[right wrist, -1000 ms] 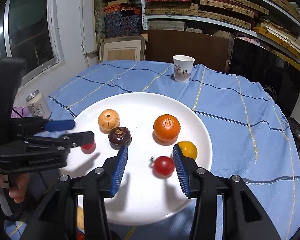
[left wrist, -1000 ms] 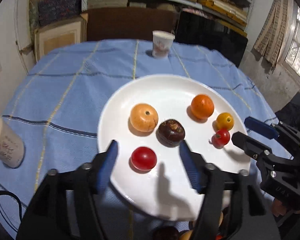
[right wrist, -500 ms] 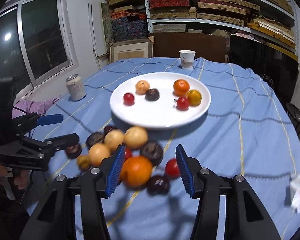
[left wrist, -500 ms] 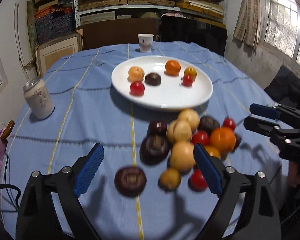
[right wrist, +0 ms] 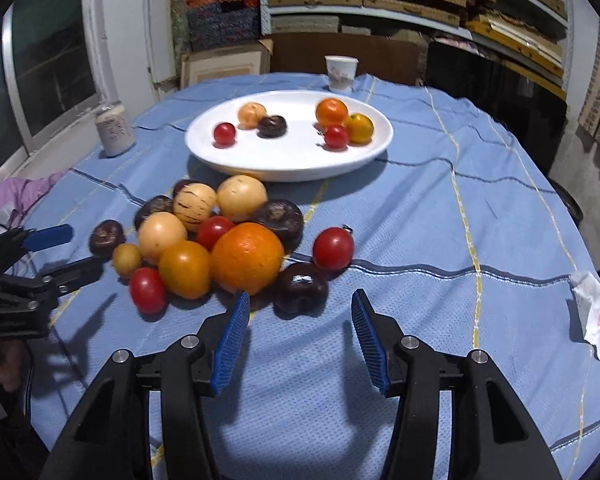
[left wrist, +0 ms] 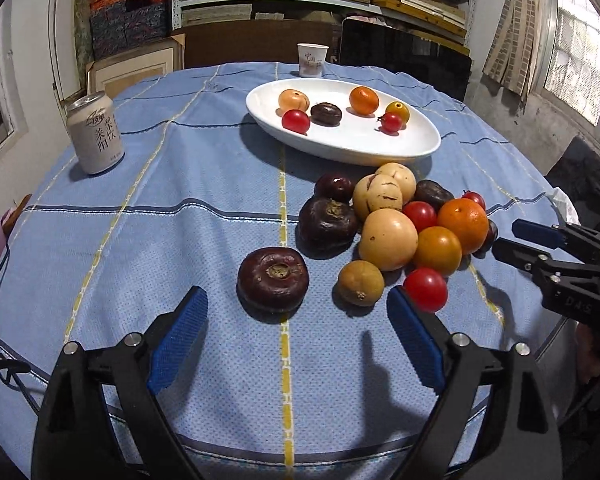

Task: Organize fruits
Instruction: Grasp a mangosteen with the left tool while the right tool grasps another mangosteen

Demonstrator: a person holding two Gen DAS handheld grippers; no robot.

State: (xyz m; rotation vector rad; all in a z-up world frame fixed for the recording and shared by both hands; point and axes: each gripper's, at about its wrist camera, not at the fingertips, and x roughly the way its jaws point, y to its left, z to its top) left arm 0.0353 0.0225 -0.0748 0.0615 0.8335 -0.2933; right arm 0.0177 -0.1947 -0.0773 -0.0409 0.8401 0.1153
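Both tongs hover empty over the blue-clothed bench [left wrist: 140,240]: the left tongs [left wrist: 296,322] stand spread wide with nothing between the blue pads, and the right tongs [right wrist: 298,320] are parted less far, also gripping nothing. Going left to right in the left wrist view, a pale drink can [left wrist: 95,133] stands upright near the bench's left edge, well apart from the fruit. Next comes a lone dark purple fruit [left wrist: 273,279], lying just ahead of the left tongs, apart from the heap. Right of it sits the loose pile of fruit [left wrist: 396,224] on the cloth: dark purple ones, pale yellow ones, a small brownish one [left wrist: 361,283], red tomatoes and a big orange [left wrist: 463,220], most of them touching. Behind the pile a white plate [left wrist: 364,152] carries six fruits spaced apart: a pale one, a red tomato, a dark one, an orange, a small yellow one and a second tomato. A paper cup [left wrist: 313,60] stands upright beyond the plate. In the right wrist view a dark purple fruit [right wrist: 301,287] lies just ahead of the right tongs, beside the big orange, and a crumpled white paper [right wrist: 594,312] lies near the bench's right edge.
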